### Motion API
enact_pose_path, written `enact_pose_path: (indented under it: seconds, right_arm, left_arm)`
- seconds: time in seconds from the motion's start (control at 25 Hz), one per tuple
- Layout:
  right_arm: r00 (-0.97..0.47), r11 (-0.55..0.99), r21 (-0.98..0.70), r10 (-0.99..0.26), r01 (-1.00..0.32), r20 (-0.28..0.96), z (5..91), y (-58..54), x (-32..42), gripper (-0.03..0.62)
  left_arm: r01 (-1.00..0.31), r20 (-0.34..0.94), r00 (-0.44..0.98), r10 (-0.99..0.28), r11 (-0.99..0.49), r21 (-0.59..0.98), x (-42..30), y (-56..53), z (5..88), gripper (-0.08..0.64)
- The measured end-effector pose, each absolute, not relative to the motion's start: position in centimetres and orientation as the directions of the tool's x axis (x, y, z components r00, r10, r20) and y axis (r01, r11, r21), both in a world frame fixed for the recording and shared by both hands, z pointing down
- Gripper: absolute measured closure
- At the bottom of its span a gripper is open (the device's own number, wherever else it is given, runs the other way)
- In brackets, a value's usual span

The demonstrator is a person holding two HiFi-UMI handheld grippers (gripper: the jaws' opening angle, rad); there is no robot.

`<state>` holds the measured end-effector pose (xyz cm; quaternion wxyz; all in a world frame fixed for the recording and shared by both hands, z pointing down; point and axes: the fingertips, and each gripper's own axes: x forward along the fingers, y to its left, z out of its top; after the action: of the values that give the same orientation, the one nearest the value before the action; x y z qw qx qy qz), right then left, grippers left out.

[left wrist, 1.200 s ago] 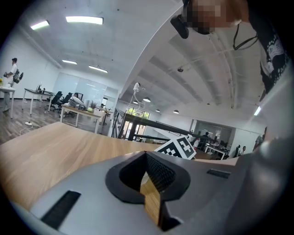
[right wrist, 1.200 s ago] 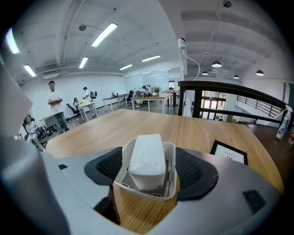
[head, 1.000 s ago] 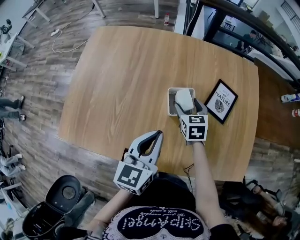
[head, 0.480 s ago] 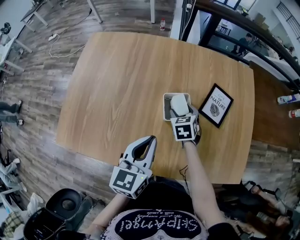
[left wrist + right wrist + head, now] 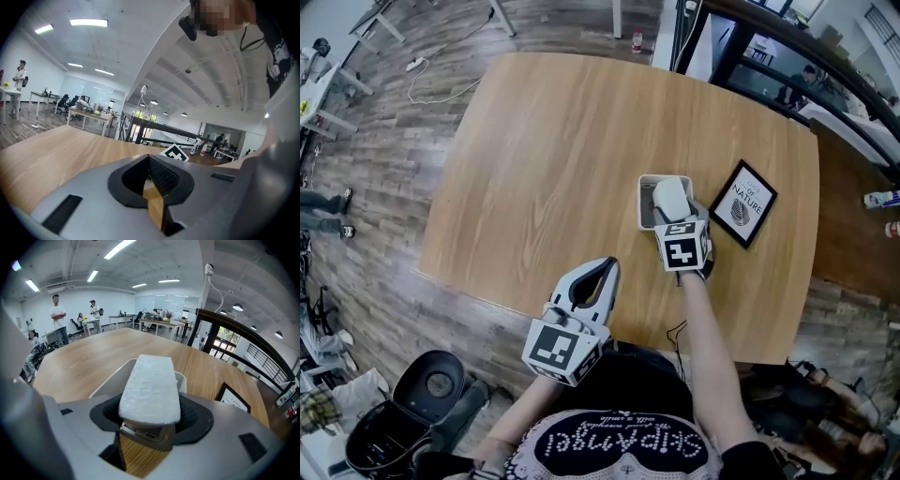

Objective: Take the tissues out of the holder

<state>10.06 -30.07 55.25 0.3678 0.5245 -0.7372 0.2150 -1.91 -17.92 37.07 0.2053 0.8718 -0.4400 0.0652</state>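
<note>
A person stands at a round-cornered wooden table (image 5: 553, 150), a two-jaw claw in each hand. The right gripper (image 5: 680, 217) points down at a white holder (image 5: 641, 202) just left of a black-framed picture (image 5: 751, 203). A wrapped pack of tissues (image 5: 671, 195) stands in the holder, its upper part rising clear of the rim.

From the right gripper (image 5: 152, 412) view, the tissues (image 5: 151, 380) lean toward the camera and fill the space between the two dark pads. The jaws have just been closing on the pack. They stand apart on either side of it, with a strip of pad showing at each edge and no clear squeeze on the wrapping. The holder (image 5: 117, 378) wall curves behind the pack, and the picture (image 5: 233, 399) shows at lower right.

The left gripper (image 5: 608, 265) hangs over the near edge of the table, well apart from the holder. In the left gripper (image 5: 149, 158) view its jaws meet at the tips with nothing between them.
</note>
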Motion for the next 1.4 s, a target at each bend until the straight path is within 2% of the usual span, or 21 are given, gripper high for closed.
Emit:
enact_pose_path:
  seconds: [0.52, 1.16, 1.4]
  right_arm:
    - [-0.210, 0.318, 0.053, -0.735, -0.947, 0.645, 49.9, -30.7, 11.1, 0.311]
    - [-0.255, 0.255, -0.055, -0.878, -0.965, 0.406, 36.6, -21.5, 13.5, 0.311]
    - [-0.254, 0.238, -0.089, -0.897, -0.967, 0.361, 34.0, -17.9, 14.3, 0.311]
  left_arm:
    - [-0.826, 0.254, 0.554, -0.793, -0.485, 0.286, -3.9, -18.0, 35.3, 0.555]
    - [-0.765, 0.177, 0.639, -0.749, -0.592, 0.256, -1.6, -15.7, 33.4, 0.555]
    - [-0.761, 0.160, 0.643, -0.749, -0.601, 0.244, -1.6, -15.2, 32.9, 0.555]
